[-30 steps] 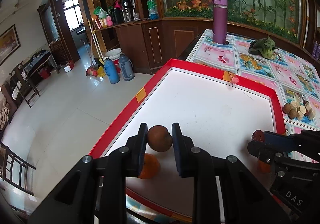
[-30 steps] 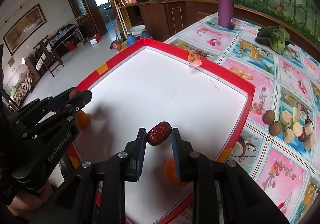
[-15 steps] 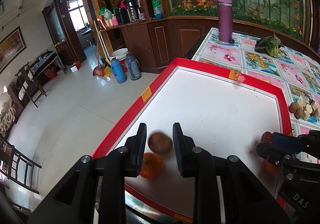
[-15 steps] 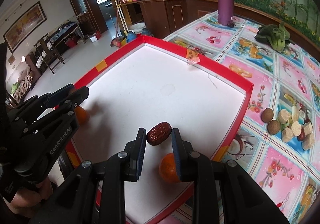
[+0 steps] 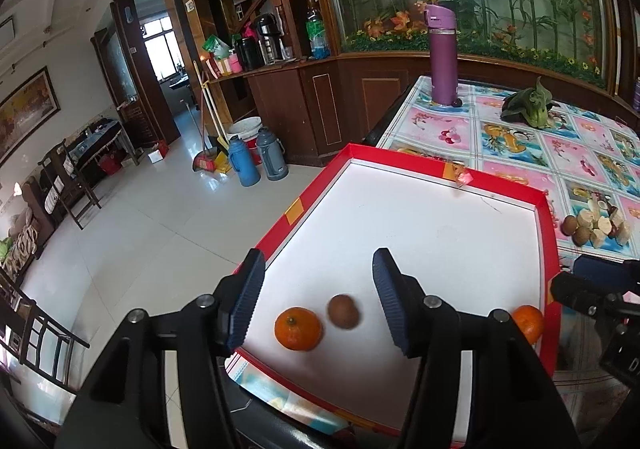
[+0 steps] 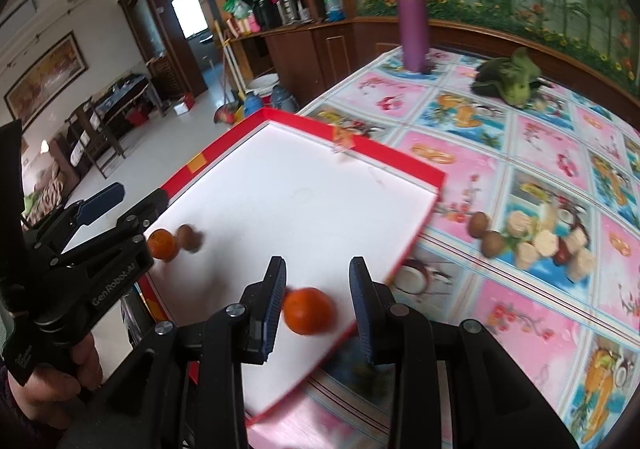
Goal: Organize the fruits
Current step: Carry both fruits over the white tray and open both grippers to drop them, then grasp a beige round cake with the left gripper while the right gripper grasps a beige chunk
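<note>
My left gripper (image 5: 318,287) is open above the near left corner of the red-rimmed white tray (image 5: 500,185). A brown kiwi (image 5: 343,311) lies on the tray floor between its fingers, beside an orange (image 5: 298,328). My right gripper (image 6: 318,295) is open too, over the tray's (image 6: 392,157) near right corner, with a second orange (image 6: 308,309) lying between its fingers. From the right wrist I also see the left gripper (image 6: 128,201), the kiwi (image 6: 189,237) and the first orange (image 6: 162,244). The red date is not in sight.
On the fruit-print tablecloth right of the tray lies a pile of kiwis and pale fruit pieces (image 5: 592,225) (image 6: 532,237). A purple bottle (image 5: 443,57) and a green vegetable (image 5: 528,107) stand at the table's far end. The floor drops away left of the tray.
Both grippers have opened and drawn back. The left one let the kiwi go onto the tray beside the orange. The right one let the red date go; it is out of view now.
</note>
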`<control>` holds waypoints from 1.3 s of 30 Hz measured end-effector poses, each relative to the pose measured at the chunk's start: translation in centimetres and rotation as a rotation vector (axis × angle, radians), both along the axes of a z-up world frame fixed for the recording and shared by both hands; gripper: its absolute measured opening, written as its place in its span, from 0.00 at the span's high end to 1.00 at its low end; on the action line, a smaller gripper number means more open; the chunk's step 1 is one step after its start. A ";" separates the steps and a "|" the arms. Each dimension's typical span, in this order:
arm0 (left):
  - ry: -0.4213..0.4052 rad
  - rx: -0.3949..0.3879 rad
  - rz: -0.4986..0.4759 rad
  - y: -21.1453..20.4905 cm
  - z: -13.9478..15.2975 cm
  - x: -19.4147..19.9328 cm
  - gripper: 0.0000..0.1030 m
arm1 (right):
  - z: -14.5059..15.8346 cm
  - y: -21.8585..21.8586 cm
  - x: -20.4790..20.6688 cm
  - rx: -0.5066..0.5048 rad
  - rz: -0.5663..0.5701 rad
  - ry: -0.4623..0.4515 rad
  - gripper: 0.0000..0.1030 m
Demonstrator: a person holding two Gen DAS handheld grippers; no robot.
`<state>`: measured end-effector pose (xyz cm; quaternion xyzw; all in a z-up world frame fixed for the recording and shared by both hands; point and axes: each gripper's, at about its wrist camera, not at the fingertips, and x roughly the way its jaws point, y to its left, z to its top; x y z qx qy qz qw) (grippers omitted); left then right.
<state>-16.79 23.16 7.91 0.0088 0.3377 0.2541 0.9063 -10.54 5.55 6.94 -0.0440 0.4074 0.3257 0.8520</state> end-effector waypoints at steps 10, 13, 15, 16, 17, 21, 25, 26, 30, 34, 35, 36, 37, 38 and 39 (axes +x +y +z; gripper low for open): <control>-0.045 -0.030 -0.170 -4.9 1.9 -0.6 0.15 | 0.3 -9.3 -1.5 -0.035 -0.160 -0.035 0.69; -0.027 -0.043 -0.284 -7.6 2.0 -0.1 0.15 | -0.2 -14.2 -2.1 -0.048 -0.256 -0.028 0.69; -0.004 -0.042 -0.342 -9.2 1.9 0.5 0.15 | -0.6 -18.0 -2.6 -0.053 -0.335 -0.019 0.69; 0.007 -0.038 -0.361 -10.0 1.8 0.8 0.15 | -0.8 -19.6 -2.8 -0.054 -0.369 -0.013 0.69; 0.013 -0.035 -0.374 -10.6 1.7 1.1 0.15 | -1.1 -21.4 -2.9 -0.057 -0.406 -0.004 0.69; 0.048 -0.057 -0.397 -12.2 1.2 2.0 0.15 | -1.8 -27.6 -2.7 -0.060 -0.541 0.022 0.68; 0.082 -0.057 -0.409 -13.6 0.9 2.4 0.15 | -1.6 -30.3 -2.5 -0.040 -0.577 0.012 0.68; 0.087 -0.053 -0.413 -13.9 0.8 2.4 0.15 | -1.6 -30.7 -2.4 -0.035 -0.583 0.007 0.68; 0.119 -0.056 -0.445 -14.9 0.4 2.9 0.15 | -2.4 -31.8 -1.5 -0.013 -0.613 0.015 0.68; 0.152 -0.079 -0.457 -15.2 -0.2 3.9 0.15 | -3.0 -32.8 0.7 0.040 -0.619 0.046 0.68; 0.160 -0.085 -0.460 -15.3 -0.3 4.2 0.15 | -3.1 -32.8 1.5 0.037 -0.618 0.045 0.68; 0.169 -0.094 -0.465 -15.3 -0.4 4.7 0.15 | -3.2 -32.6 2.5 0.029 -0.620 0.047 0.68; 0.176 -0.100 -0.470 -15.4 -0.5 5.0 0.15 | -3.2 -32.5 3.2 0.023 -0.624 0.050 0.68; 0.186 -0.106 -0.478 -15.5 -0.6 5.4 0.15 | -3.3 -32.4 4.1 0.021 -0.631 0.055 0.68; 0.199 -0.115 -0.485 -15.6 -0.7 5.8 0.15 | -3.4 -32.4 5.1 0.025 -0.641 0.063 0.68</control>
